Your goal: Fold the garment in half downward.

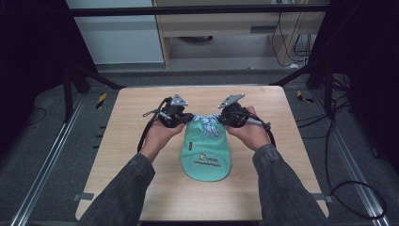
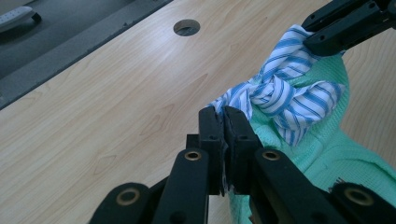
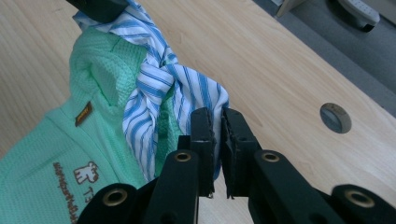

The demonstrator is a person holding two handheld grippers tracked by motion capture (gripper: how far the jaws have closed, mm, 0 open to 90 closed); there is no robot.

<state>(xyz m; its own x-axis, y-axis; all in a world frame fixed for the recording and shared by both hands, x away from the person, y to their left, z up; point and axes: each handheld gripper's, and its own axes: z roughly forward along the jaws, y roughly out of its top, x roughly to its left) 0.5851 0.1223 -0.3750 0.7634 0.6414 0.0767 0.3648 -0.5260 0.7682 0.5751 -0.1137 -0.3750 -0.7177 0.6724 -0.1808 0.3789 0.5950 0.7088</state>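
Left gripper [image 2: 223,122] clamped tight on one tail of the striped cloth [image 2: 285,95], jaws pressed together with fabric pinched between. Right gripper [image 3: 215,122] doing the same on the other tail, closed hard on the blue-and-white stripes. Between them, a knot already twisted into the cloth, sitting at the top of the green garment [image 1: 206,153], which lies flat near the middle of the surface [image 1: 136,122] with its printed logo toward the person. Seen from above, both hands [image 1: 157,136] close together at the garment's far end, left gripper [image 1: 184,118] and right gripper [image 1: 221,118] nearly facing each other across the knot.

Looks like tying the strips, knot being drawn snug. To do it well: pull both tails apart evenly and level, low over the surface, so the knot closes in the centre and not off to one side. Keep each grip near the tail ends, no slipping. Ease off once the knot firms up, or the green knit bunches and lifts. Farther off, a round hole [image 2: 186,27] in the surface, then floor beyond.
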